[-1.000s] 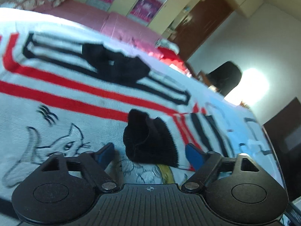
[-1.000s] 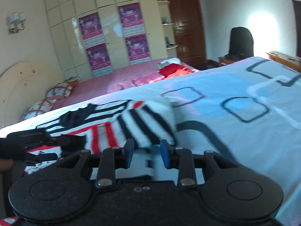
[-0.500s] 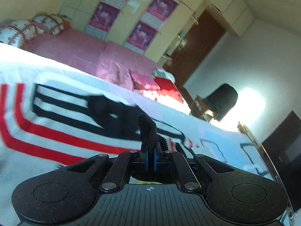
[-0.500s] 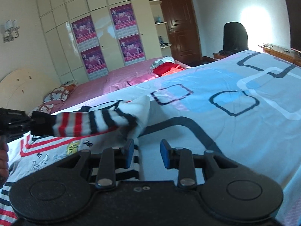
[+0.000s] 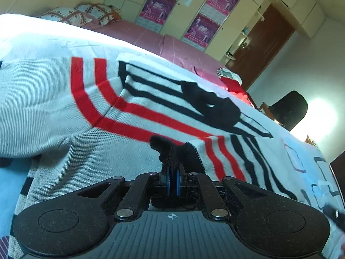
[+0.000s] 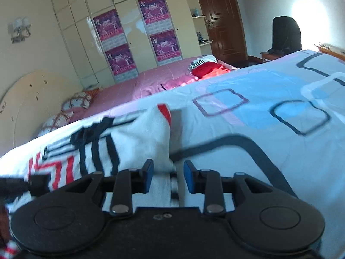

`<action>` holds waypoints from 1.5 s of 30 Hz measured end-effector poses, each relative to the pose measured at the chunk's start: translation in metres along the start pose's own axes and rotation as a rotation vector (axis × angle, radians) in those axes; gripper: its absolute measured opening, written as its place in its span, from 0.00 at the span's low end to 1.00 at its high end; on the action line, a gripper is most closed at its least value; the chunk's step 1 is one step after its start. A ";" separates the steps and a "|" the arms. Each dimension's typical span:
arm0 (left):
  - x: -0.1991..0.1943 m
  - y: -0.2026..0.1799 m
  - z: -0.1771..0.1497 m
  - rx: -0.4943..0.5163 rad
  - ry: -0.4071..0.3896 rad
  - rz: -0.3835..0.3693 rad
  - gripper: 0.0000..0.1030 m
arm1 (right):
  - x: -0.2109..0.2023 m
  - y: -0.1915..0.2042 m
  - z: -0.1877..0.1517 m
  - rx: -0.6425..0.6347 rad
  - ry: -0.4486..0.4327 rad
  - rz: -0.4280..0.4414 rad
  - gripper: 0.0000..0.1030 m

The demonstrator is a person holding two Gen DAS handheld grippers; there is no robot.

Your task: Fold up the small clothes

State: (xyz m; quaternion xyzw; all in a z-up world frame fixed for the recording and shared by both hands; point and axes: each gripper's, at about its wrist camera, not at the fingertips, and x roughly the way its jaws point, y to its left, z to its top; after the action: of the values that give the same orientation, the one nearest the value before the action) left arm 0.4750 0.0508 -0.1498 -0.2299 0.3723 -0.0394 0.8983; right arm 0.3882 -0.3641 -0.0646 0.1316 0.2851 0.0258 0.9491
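Left gripper [image 5: 172, 180]: clamping tight on sweater's black cuff [image 5: 172, 153]
Right gripper [image 6: 168, 176]: standing part-open — white fold between pads, grip unclear
Sweater [image 5: 64, 99]: lying on bedspread [image 6: 248, 108] — bare spread lying open rightward

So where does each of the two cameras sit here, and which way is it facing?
Left wrist: on the left gripper, looking down its shut fingers, clamped on the black sleeve cuff of the white knit sweater with red and black stripes; no hand shows.
Right wrist: on the right gripper, facing across the pale blue patterned bedsheet, fingers parted around a white fold of sweater.
Shared: sweater, purple wardrobe posters, brown door.
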 end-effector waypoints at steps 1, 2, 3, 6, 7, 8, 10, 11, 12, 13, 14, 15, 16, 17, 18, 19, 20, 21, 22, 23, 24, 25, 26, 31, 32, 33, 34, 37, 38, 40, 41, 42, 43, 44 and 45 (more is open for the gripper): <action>0.000 0.000 -0.001 -0.005 -0.002 0.000 0.05 | 0.012 -0.004 0.008 0.010 -0.006 0.024 0.37; 0.001 0.000 -0.001 -0.007 -0.008 0.001 0.05 | 0.025 -0.009 0.017 0.029 -0.010 0.053 0.39; 0.002 0.001 -0.001 -0.009 -0.014 0.002 0.05 | 0.040 -0.014 0.023 0.050 -0.017 0.080 0.45; 0.003 0.000 -0.004 -0.016 -0.030 0.004 0.05 | 0.087 -0.027 0.040 0.085 -0.011 0.123 0.48; 0.001 0.000 -0.006 -0.022 -0.035 0.003 0.05 | 0.102 -0.030 0.044 0.096 0.004 0.132 0.48; 0.001 0.001 -0.007 -0.029 -0.041 0.002 0.05 | 0.116 -0.034 0.047 0.116 0.021 0.146 0.47; 0.001 0.001 -0.008 -0.034 -0.051 0.004 0.05 | 0.140 -0.040 0.051 0.154 0.057 0.171 0.47; 0.000 0.001 -0.009 -0.037 -0.056 0.005 0.05 | 0.151 -0.041 0.052 0.161 0.079 0.163 0.47; 0.000 0.000 -0.009 -0.037 -0.061 0.008 0.05 | 0.160 -0.042 0.052 0.163 0.108 0.162 0.44; -0.001 -0.001 -0.010 -0.035 -0.070 0.010 0.05 | 0.167 -0.042 0.052 0.157 0.141 0.178 0.15; -0.004 -0.001 -0.010 -0.036 -0.096 0.014 0.05 | 0.170 -0.040 0.051 0.131 0.154 0.193 0.09; -0.010 -0.003 -0.011 -0.033 -0.126 0.020 0.05 | 0.166 -0.036 0.052 0.087 0.139 0.162 0.08; -0.013 -0.006 -0.009 -0.008 -0.140 0.050 0.05 | 0.159 -0.031 0.053 0.048 0.111 0.148 0.07; -0.011 -0.008 -0.010 0.027 -0.138 0.089 0.05 | 0.157 -0.027 0.052 0.017 0.095 0.127 0.07; -0.003 -0.006 -0.011 0.040 -0.107 0.116 0.05 | 0.162 -0.022 0.049 -0.027 0.111 0.097 0.07; 0.000 -0.004 -0.013 0.030 -0.108 0.113 0.07 | 0.165 -0.018 0.047 -0.068 0.118 0.080 0.09; -0.003 -0.004 -0.012 0.026 -0.110 0.116 0.09 | 0.163 -0.015 0.049 -0.096 0.112 0.067 0.12; -0.008 -0.004 -0.010 0.024 -0.118 0.123 0.13 | 0.157 -0.013 0.050 -0.110 0.103 0.055 0.20; -0.017 -0.003 -0.010 0.012 -0.140 0.163 0.25 | 0.146 -0.013 0.052 -0.114 0.077 0.053 0.21; -0.028 -0.003 -0.010 -0.003 -0.175 0.197 0.32 | 0.131 -0.014 0.052 -0.113 0.050 0.064 0.21; -0.041 -0.002 -0.010 -0.014 -0.215 0.203 0.39 | 0.115 -0.016 0.051 -0.108 0.034 0.096 0.20; -0.052 -0.005 -0.009 -0.017 -0.251 0.192 0.39 | 0.098 -0.017 0.048 -0.113 0.025 0.130 0.19; -0.058 -0.012 -0.009 -0.005 -0.268 0.182 0.39 | 0.081 -0.016 0.044 -0.134 0.020 0.156 0.19; -0.029 -0.064 -0.016 0.169 -0.191 0.081 0.55 | 0.052 0.004 0.009 -0.290 0.106 0.261 0.16; -0.015 -0.067 -0.020 0.181 -0.151 0.096 0.62 | 0.060 0.012 -0.001 -0.343 0.159 0.248 0.15; 0.000 -0.066 -0.025 0.184 -0.095 0.136 0.65 | 0.067 0.017 -0.009 -0.381 0.205 0.242 0.15; 0.003 -0.069 -0.029 0.215 -0.095 0.152 0.65 | 0.064 0.019 -0.007 -0.396 0.180 0.246 0.14; -0.013 -0.072 -0.019 0.206 -0.171 0.134 0.65 | 0.060 0.014 0.019 -0.358 0.076 0.253 0.17; -0.015 -0.072 -0.013 0.200 -0.204 0.143 0.65 | 0.067 0.012 0.031 -0.339 0.050 0.235 0.17; -0.010 -0.073 0.001 0.211 -0.210 0.155 0.65 | 0.089 0.010 0.052 -0.308 0.014 0.205 0.16; -0.005 -0.073 0.006 0.217 -0.206 0.156 0.65 | 0.105 0.009 0.061 -0.305 0.004 0.187 0.16; 0.003 -0.072 0.011 0.224 -0.186 0.160 0.65 | 0.120 0.010 0.067 -0.296 0.007 0.169 0.18; 0.016 -0.069 0.014 0.228 -0.134 0.184 0.65 | 0.137 0.007 0.070 -0.281 0.025 0.164 0.18; 0.032 -0.067 0.016 0.236 -0.049 0.223 0.65 | 0.155 0.006 0.069 -0.286 0.071 0.149 0.19; 0.036 -0.066 0.011 0.281 -0.063 0.229 0.66 | 0.175 0.006 0.064 -0.305 0.161 0.104 0.20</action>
State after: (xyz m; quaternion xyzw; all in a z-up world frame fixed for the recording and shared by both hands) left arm 0.5157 -0.0125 -0.1372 -0.0595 0.3586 0.0186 0.9314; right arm 0.5693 -0.3515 -0.1050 -0.0017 0.3457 0.1284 0.9295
